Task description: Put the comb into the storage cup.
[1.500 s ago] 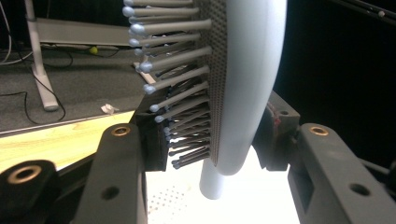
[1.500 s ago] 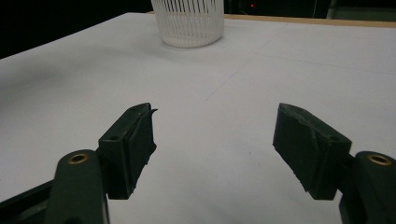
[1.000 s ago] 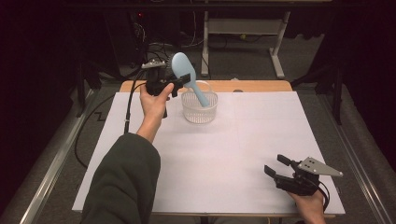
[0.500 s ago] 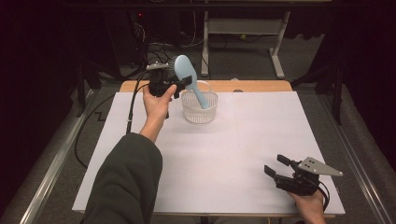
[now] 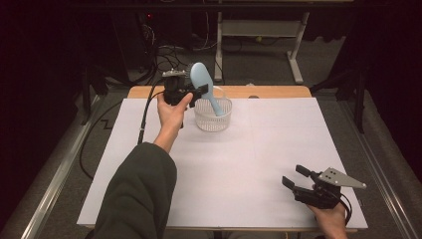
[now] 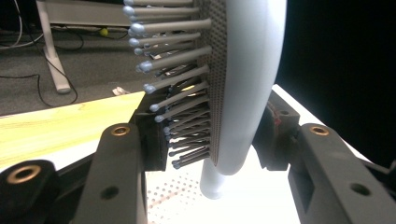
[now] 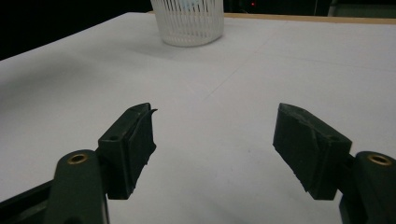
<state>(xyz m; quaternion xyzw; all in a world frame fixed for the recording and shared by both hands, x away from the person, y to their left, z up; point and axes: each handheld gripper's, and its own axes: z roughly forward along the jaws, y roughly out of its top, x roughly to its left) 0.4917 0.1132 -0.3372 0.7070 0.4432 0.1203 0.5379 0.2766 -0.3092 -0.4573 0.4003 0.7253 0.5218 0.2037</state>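
Observation:
A light blue hairbrush (image 5: 200, 77) is tilted over a white mesh basket (image 5: 213, 127) at the table's far middle. Its handle end dips inside the basket's rim. My left gripper (image 5: 201, 92) is shut on the hairbrush near the base of its head. In the left gripper view the hairbrush (image 6: 247, 93) stands between the jaws of the left gripper (image 6: 215, 140), bristles facing left. My right gripper (image 5: 294, 175) rests at the near right corner, open with nothing in it. The right gripper view shows the right gripper (image 7: 212, 140) spread wide and the basket (image 7: 189, 21) far ahead.
White paper (image 5: 239, 179) covers the table, with a strip of wood (image 5: 278, 91) showing along the far edge. A black cable (image 5: 144, 119) trails from the left gripper off the left side. Beyond the table are floor cables and a desk frame (image 5: 293, 55).
My left gripper has shifted slightly right and down with the hairbrush, so the handle sits lower in the basket. The right gripper has not moved.

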